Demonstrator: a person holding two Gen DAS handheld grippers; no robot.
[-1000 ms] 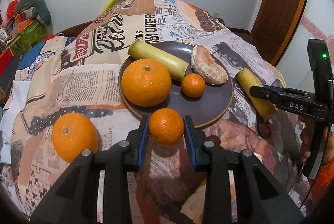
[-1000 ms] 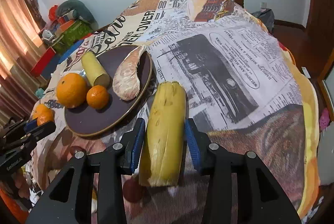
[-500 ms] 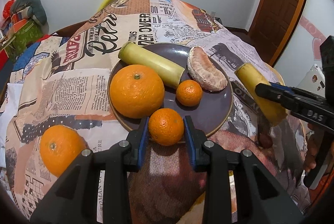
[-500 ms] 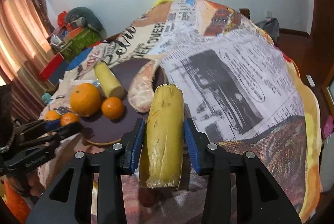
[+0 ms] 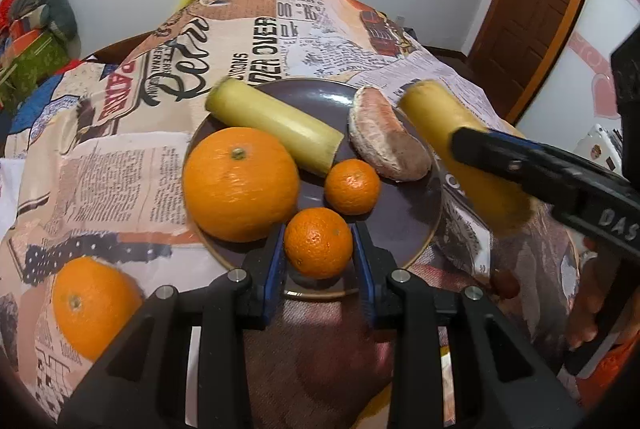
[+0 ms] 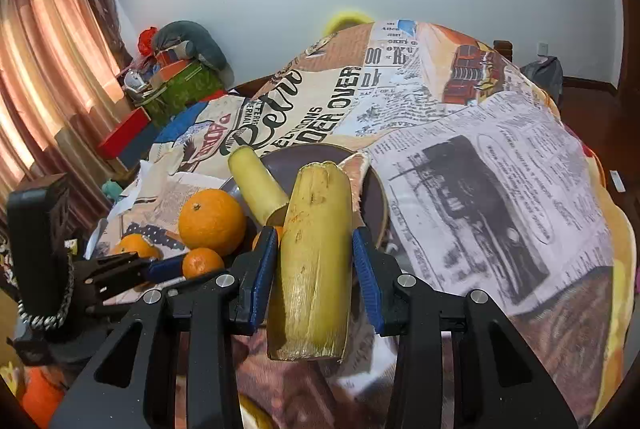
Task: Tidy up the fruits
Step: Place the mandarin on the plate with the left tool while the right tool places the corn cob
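round dimpled mandarin (image 5: pixel 318 243), fibrous cane (image 6: pixel 314 257)

Room evenly lit, fairly bright. Warm daylight glows through the curtains (image 6: pixel 48 69) at far left of the right wrist view. Soft shadow lies under the left gripper (image 5: pixel 318 261) on the tablecloth (image 5: pixel 120 157) at its near edge. Faint sheen on the large orange (image 5: pixel 240 185). Strong fisheye bending; black vignette in all corners. The sugarcane piece (image 5: pixel 464 149) in the left view is slightly motion-blurred.
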